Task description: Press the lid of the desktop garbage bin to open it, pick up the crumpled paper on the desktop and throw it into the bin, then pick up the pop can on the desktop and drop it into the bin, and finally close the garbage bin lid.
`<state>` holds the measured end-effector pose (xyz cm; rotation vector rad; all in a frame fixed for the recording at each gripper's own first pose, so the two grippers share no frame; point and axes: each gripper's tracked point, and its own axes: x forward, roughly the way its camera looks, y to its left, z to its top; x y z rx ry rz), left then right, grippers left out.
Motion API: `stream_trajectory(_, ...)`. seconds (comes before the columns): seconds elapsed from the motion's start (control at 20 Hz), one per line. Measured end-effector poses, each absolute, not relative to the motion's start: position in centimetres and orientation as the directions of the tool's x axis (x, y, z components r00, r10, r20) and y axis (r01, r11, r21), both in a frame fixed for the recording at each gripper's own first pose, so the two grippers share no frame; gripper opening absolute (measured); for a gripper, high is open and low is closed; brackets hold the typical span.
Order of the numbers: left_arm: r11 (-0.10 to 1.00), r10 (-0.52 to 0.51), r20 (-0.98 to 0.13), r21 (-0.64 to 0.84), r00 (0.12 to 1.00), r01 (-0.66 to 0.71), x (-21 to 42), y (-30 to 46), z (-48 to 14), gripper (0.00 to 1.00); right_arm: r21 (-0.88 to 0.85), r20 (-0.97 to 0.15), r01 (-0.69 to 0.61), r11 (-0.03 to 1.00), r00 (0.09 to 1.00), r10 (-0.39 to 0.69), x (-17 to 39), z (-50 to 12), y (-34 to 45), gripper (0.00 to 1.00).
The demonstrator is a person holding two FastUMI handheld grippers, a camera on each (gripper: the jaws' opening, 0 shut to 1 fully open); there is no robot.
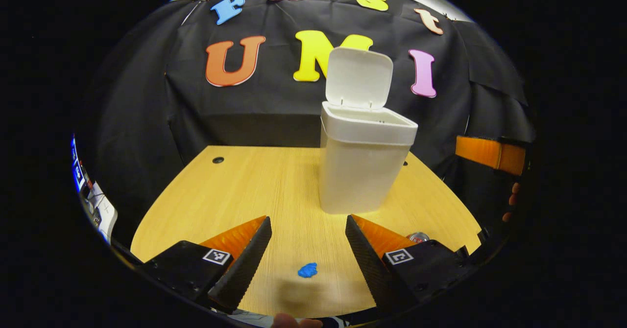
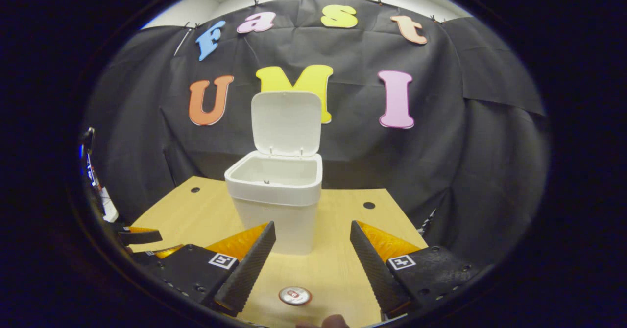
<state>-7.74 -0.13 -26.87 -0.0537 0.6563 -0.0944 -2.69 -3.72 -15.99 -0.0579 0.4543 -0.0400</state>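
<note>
**Bin lid up, paper and can on the desk, both tongs wide and empty**

The only markings I can make out are the small square black-and-white coded tags on the gripper bodies; I can read no brand on the bin or the can.

I take the white plastic desktop garbage bin as my landmark. It is a tall rounded-corner box with a thicker collar at the rim, standing upright on the light wooden desk. Its hinged white lid stands up at the back of the bin, and from the right gripper view I look into the open mouth.

The small blue crumpled paper lies on the desk in front of the bin, apart from it, between my left gripper's fingers without touching them. Those jaws are spread wide, holding nothing.

The pop can stands in front of the bin, its silver top with a red spot facing the right camera. My right gripper is above it, jaws wide apart, gripping nothing.

In the left gripper view the can's top peeks out beside the finger, to the bin's front right.
</note>
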Motion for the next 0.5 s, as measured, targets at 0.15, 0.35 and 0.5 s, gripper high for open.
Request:
stream_trajectory(0.15,0.994,-0.109,-0.650,-0.094,0.752,0.063,-8.7,-0.5,-29.7,0.99,-0.088,-0.487,0.031,0.996,0.871,-0.070,-4.0,-18.2,-4.5,0.99)
stream_trajectory(0.35,0.994,-0.109,-0.712,-0.093,0.694,0.061,-9.9,-0.7,-34.2,1.00,-0.114,-0.522,0.012,0.993,0.850,-0.070,-5.2,-19.6,-4.5,0.96)
stream_trajectory(0.5,0.994,-0.110,-0.739,-0.095,0.664,0.059,-10.1,-0.4,-36.7,0.99,-0.126,-0.540,0.016,0.992,0.838,-0.082,-6.6,-20.4,-5.2,0.96)
